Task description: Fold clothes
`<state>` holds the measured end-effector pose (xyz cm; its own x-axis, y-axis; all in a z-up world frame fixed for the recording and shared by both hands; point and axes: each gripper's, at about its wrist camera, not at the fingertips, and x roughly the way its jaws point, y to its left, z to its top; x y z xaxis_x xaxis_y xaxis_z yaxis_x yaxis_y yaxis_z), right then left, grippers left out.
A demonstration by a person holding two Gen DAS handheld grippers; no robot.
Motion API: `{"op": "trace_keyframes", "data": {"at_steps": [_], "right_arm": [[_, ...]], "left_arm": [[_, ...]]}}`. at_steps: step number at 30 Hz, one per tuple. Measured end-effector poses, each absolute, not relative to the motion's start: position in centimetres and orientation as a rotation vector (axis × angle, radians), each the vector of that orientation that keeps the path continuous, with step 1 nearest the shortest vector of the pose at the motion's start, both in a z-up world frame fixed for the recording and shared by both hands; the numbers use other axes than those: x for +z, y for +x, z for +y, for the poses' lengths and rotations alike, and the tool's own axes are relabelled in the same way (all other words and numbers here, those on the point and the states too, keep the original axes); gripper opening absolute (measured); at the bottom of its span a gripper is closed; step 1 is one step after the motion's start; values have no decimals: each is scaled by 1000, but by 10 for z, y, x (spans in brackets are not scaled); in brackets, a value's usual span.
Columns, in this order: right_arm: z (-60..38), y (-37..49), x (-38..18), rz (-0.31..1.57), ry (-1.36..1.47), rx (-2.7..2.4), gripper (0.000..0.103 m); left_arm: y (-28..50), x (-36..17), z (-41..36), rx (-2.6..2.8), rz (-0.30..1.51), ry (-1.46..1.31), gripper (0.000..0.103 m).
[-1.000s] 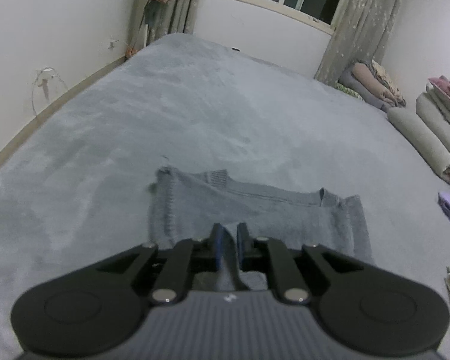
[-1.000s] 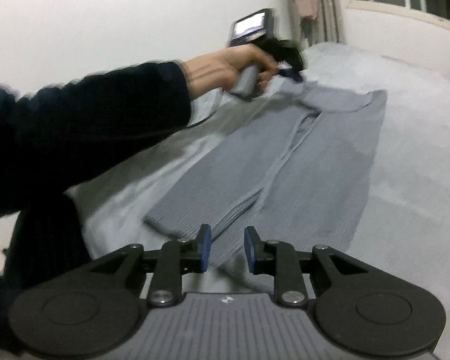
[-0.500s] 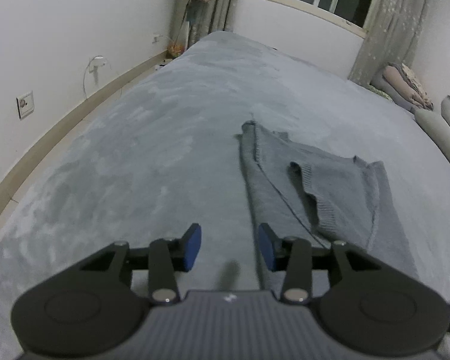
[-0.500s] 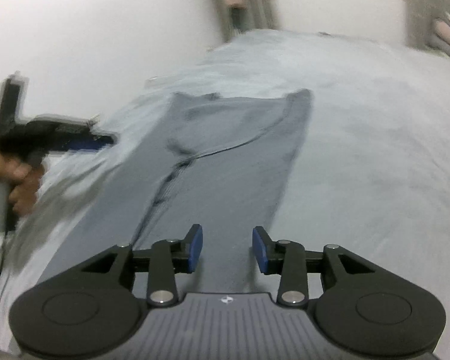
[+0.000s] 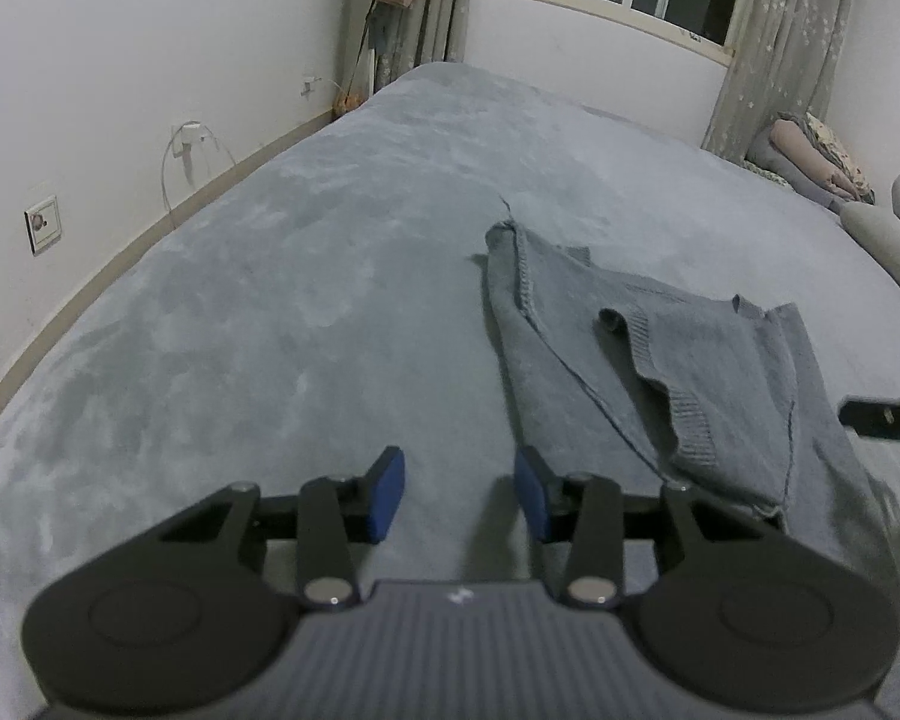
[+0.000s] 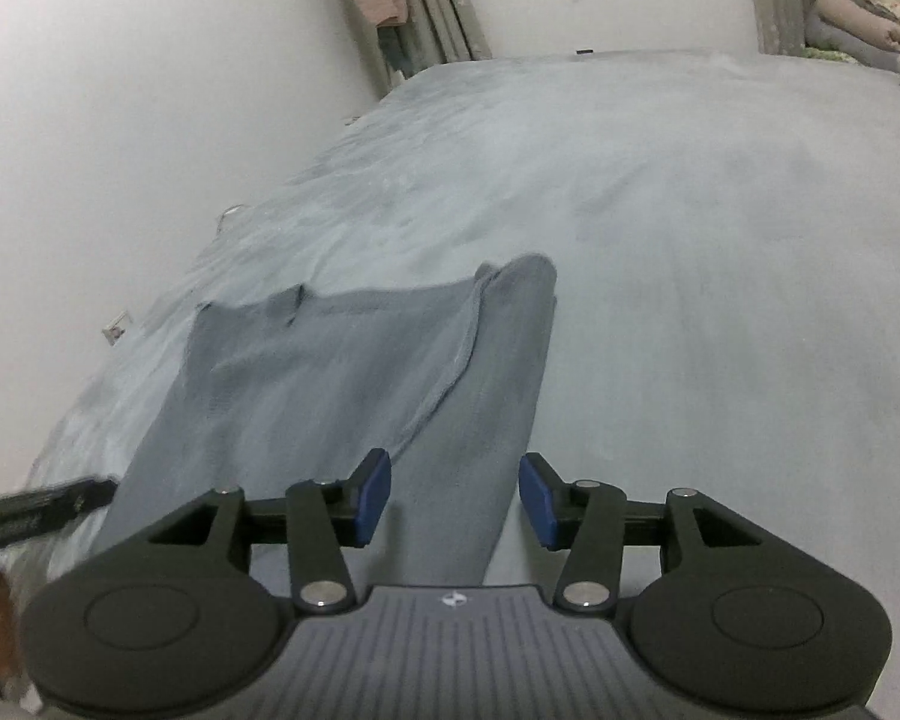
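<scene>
A wide grey bed [image 5: 306, 312] is stretching toward the window wall, leaving broad bare room on every side of the folded grey sweater [image 5: 678, 372], which is lying flat with its long axis running away from both cameras. The left tool [image 5: 459, 492] is hovering with jaws parted over bare blanket just left of the sweater, and the right tool [image 6: 455, 495], its jaws having just been opening, is straddling the near edge without pressing it.

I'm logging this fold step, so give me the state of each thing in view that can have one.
Grey knit sweater: partly folded, lying flat on the bed.
Left gripper: jaws open, nothing between them, beside the sweater.
Right gripper: jaws just opening, above the sweater's near end, not gripping.
Curtain: drawn aside.
</scene>
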<state>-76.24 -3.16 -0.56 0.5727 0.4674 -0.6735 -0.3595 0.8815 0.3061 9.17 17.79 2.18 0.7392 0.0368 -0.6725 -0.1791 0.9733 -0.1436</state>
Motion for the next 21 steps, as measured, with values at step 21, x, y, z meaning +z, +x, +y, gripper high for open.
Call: {"op": "trace_keyframes", "data": {"at_steps": [21], "right_arm": [[105, -772, 3, 665, -169, 647, 49]], "left_arm": [[92, 25, 187, 99, 715, -229, 39]]}}
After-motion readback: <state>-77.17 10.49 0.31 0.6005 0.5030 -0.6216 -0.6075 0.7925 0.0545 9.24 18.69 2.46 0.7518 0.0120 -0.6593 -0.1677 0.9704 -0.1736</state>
